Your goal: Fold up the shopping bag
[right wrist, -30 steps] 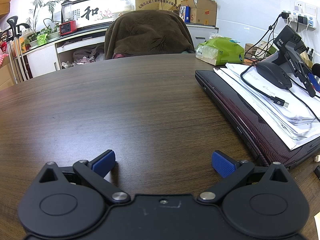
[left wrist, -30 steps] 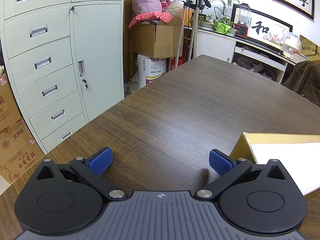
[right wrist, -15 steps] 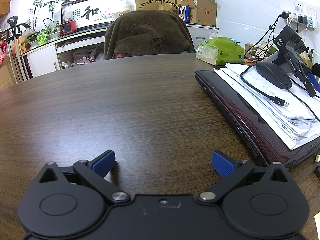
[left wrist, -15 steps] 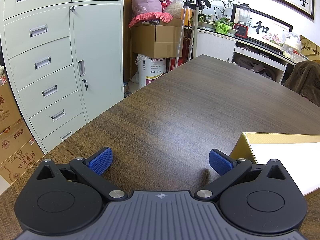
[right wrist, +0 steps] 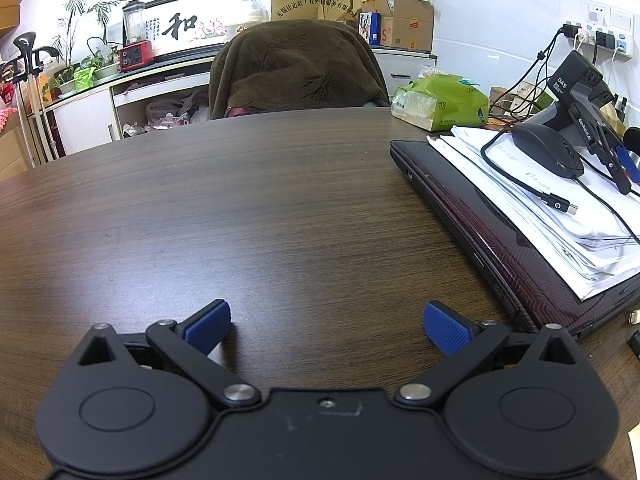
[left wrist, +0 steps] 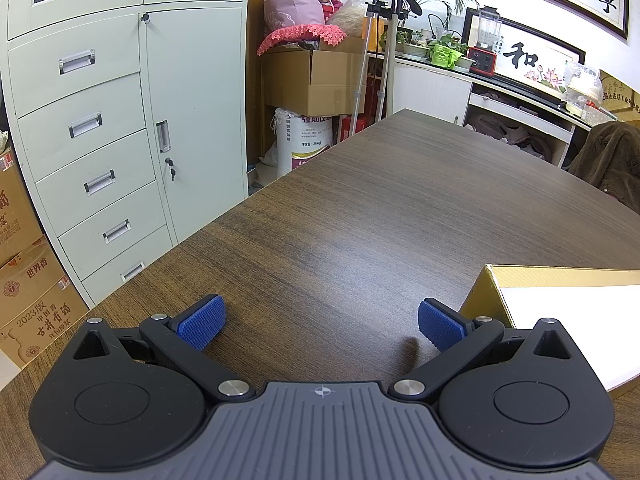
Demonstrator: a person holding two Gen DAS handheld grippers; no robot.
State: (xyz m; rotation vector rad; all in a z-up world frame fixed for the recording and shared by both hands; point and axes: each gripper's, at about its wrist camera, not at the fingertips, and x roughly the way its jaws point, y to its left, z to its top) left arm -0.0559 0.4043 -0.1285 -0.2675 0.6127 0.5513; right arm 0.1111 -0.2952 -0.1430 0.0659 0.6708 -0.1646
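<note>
The shopping bag point(left wrist: 568, 320) lies flat on the dark wooden table point(left wrist: 380, 208) at the lower right of the left wrist view; it is white with a gold edge. My left gripper point(left wrist: 320, 326) is open and empty, low over the table, its right finger close beside the bag's left corner. My right gripper point(right wrist: 326, 328) is open and empty, low over bare table. The bag does not show in the right wrist view, apart from a pale sliver at the lower right edge that I cannot identify.
The table's left edge point(left wrist: 224, 216) drops off toward a white drawer cabinet point(left wrist: 100, 128) and boxes. In the right wrist view a closed laptop point(right wrist: 492, 232) with papers, a mouse point(right wrist: 548, 152) and cables lies at the right. A chair with a brown cover point(right wrist: 296, 68) stands behind the table.
</note>
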